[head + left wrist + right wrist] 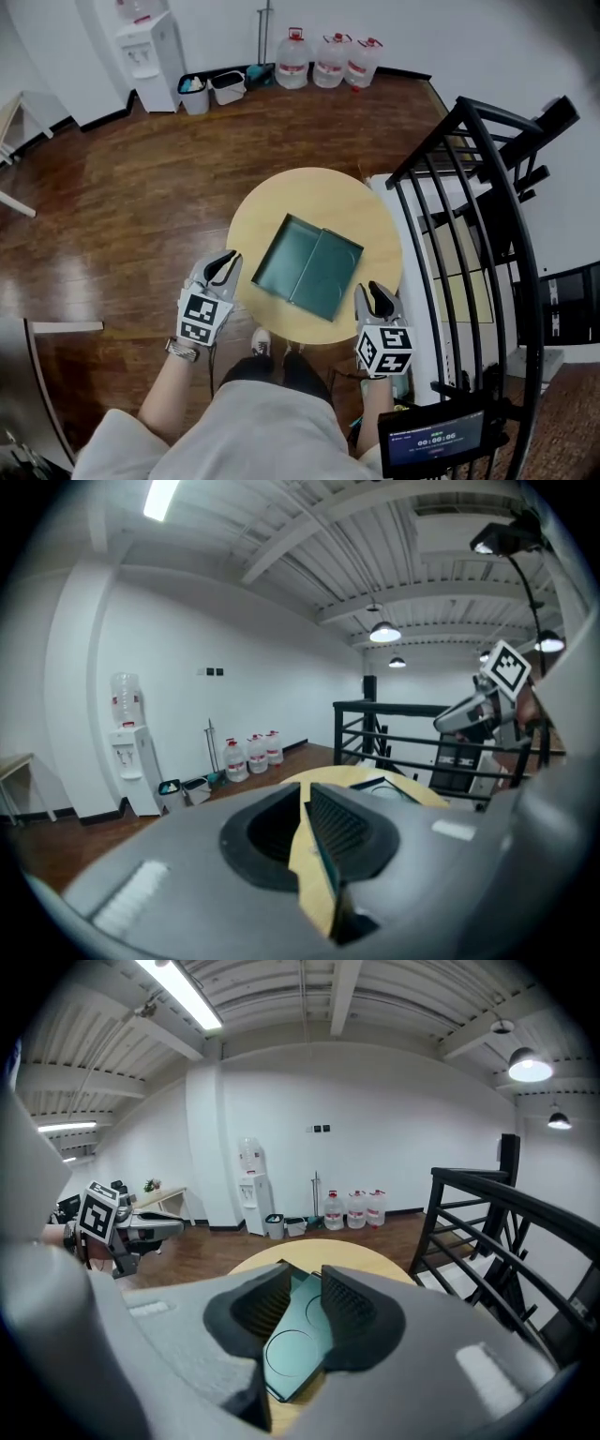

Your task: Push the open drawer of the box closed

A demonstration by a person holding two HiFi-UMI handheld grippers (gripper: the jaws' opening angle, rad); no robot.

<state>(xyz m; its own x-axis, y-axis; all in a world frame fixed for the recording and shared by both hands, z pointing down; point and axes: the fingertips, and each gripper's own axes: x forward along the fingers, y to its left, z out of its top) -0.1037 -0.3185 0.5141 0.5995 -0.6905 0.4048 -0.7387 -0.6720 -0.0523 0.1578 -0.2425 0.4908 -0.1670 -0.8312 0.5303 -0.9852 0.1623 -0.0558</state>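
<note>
**A:** So where does the box (307,266) sit?

**B:** It lies flat on the round table (366,211), ahead of both grippers and between them. It's dark green, and its drawer (284,255) is pulled out on the side nearer the left gripper (223,265). The closed half, with a circle on its lid, is nearer the right gripper (378,295).

**A:** Is either gripper touching it?

**B:** No. In the head view both tips are just at the table's rim, short of the box. The left one is beside the drawer's near corner, and the right one is beside the box's near right corner.

**A:** And the jaws?

**B:** On the left gripper (305,794) they stand a narrow slit apart, with only the yellow tabletop (412,794) showing through the gap. On the right gripper (305,1283) they are wider apart. The green box (300,1335) shows beyond them, but the pads aren't pressing on anything. Neither gripper holds a thing.

**A:** What lies farther out?

**B:** Each gripper's marker cube (203,317) is behind its jaws, on the person's hand. Right of the right gripper rises a black railing (469,234). Left of the left gripper is bare wooden floor (122,206). Well beyond the table, against the far wall, are three water jugs (328,61), two small bins (211,92) and a white water cooler (145,52).
</note>
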